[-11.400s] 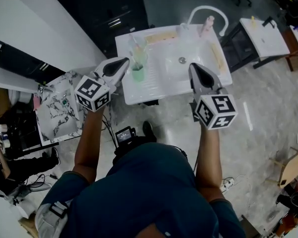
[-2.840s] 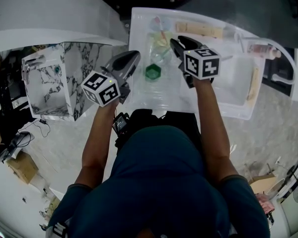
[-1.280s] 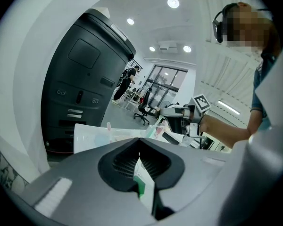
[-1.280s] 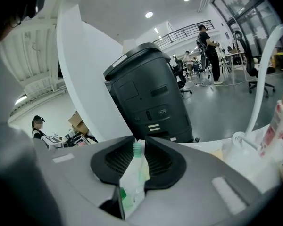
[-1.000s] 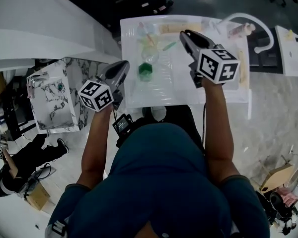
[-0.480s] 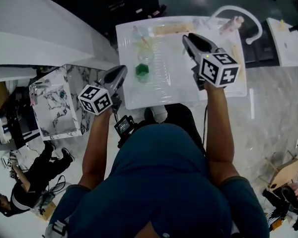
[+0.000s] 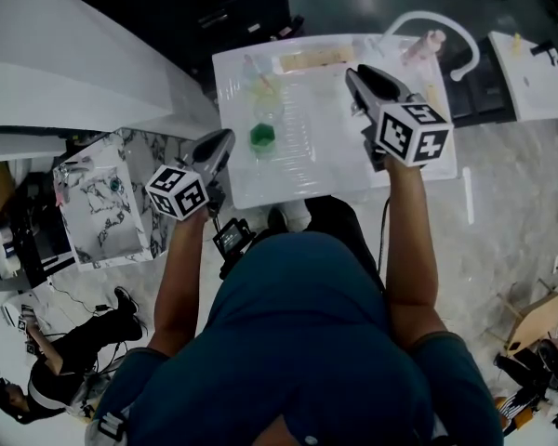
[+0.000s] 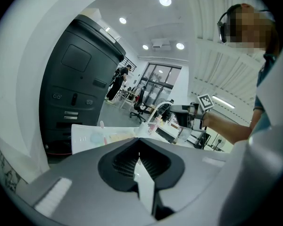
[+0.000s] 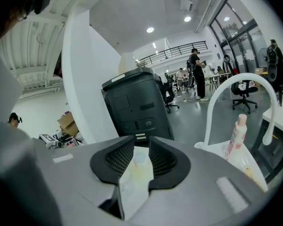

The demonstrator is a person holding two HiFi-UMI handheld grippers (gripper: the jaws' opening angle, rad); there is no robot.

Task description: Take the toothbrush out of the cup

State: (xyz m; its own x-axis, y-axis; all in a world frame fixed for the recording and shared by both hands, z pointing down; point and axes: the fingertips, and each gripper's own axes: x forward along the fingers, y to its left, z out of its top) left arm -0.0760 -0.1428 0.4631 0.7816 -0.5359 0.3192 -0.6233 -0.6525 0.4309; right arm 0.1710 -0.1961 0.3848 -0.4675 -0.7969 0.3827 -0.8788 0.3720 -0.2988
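A green cup (image 7: 262, 137) stands on the white sink counter (image 7: 325, 170). Just behind it is a clear cup (image 7: 266, 100) with a thin pinkish toothbrush (image 7: 254, 68) leaning at it; whether the brush is inside I cannot tell. My left gripper (image 7: 225, 137) hangs shut and empty at the counter's left front edge, apart from the cups. My right gripper (image 7: 354, 72) is open over the counter's right part, nothing between its jaws. In the left gripper view the jaws (image 8: 139, 142) meet. In the right gripper view the counter shows through the open gap (image 9: 141, 144).
A white arched faucet (image 7: 428, 24) and a pink bottle (image 7: 434, 39) stand at the counter's far right. A beige strip (image 7: 307, 60) lies along its back. A marble-patterned box (image 7: 102, 193) sits left of it, and a dark machine (image 9: 137, 102) beyond.
Both grippers have drawn back from the cups toward the near side of the counter. The left stays shut, the right stays open and empty.
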